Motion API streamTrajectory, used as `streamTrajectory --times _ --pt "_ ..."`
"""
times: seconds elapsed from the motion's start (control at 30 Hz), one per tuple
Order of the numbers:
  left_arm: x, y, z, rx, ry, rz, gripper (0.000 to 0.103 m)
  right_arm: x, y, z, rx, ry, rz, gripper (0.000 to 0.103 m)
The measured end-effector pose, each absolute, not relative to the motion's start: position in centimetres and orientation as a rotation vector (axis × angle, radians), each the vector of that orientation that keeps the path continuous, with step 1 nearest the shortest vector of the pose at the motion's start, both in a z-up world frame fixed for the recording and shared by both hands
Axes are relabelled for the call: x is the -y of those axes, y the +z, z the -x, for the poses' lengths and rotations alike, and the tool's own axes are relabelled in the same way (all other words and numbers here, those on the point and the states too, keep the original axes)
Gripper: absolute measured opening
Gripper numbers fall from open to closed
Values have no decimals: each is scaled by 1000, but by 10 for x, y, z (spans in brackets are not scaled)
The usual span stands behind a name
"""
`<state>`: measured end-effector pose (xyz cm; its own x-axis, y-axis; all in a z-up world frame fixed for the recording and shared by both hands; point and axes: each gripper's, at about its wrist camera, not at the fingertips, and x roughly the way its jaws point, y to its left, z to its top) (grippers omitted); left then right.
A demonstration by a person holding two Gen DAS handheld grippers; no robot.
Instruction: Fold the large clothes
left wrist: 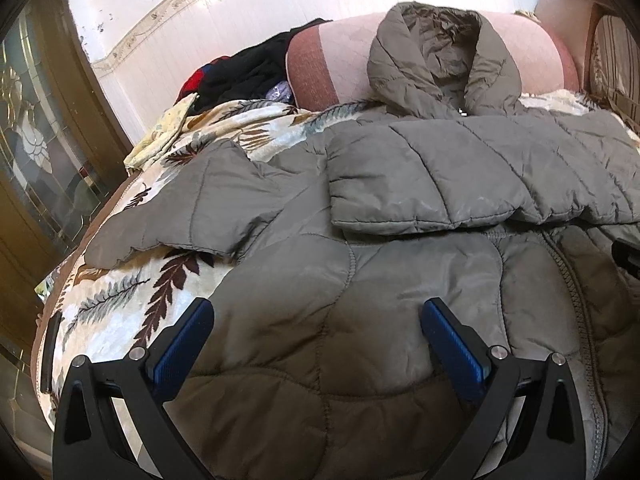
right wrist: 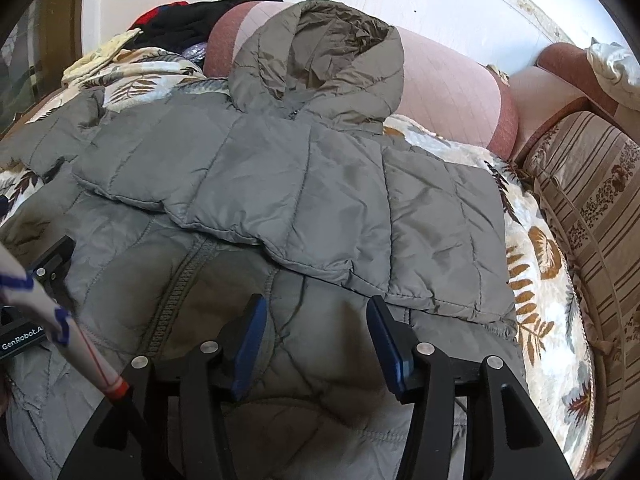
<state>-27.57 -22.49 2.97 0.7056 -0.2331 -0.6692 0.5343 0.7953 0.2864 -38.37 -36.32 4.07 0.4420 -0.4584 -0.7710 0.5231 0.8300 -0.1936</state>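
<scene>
A grey-olive quilted hooded jacket [left wrist: 400, 248] lies spread front-up on a leaf-print blanket [left wrist: 132, 304]. Its hood [left wrist: 436, 52] leans on a pink bolster. One sleeve [left wrist: 460, 176] is folded across the chest; the other sleeve [left wrist: 184, 208] lies out to the left. My left gripper [left wrist: 320, 320] is open, hovering over the jacket's lower left. In the right wrist view the jacket [right wrist: 280, 184] fills the middle, the folded sleeve [right wrist: 320, 208] across it. My right gripper [right wrist: 316, 320] is open over the lower front, holding nothing. The left gripper's body [right wrist: 36, 300] shows at that view's left edge.
A pink and rust bolster [right wrist: 452, 92] lies behind the hood. Dark clothes [left wrist: 244, 68] are piled at the back left. A striped cushion [right wrist: 588, 208] borders the blanket [right wrist: 548, 292] on the right. A glass-panelled wooden door [left wrist: 36, 152] stands at left.
</scene>
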Motion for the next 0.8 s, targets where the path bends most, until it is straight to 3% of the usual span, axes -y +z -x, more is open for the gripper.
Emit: streamTrajectory --times 0.47,0.8 --pt "177 66 284 -674 -444 -387 103 337 52 385 -871 -482 -42 57" --pt "83 95 187 -822 -279 -184 103 344 57 396 -857 -475 -84 57"
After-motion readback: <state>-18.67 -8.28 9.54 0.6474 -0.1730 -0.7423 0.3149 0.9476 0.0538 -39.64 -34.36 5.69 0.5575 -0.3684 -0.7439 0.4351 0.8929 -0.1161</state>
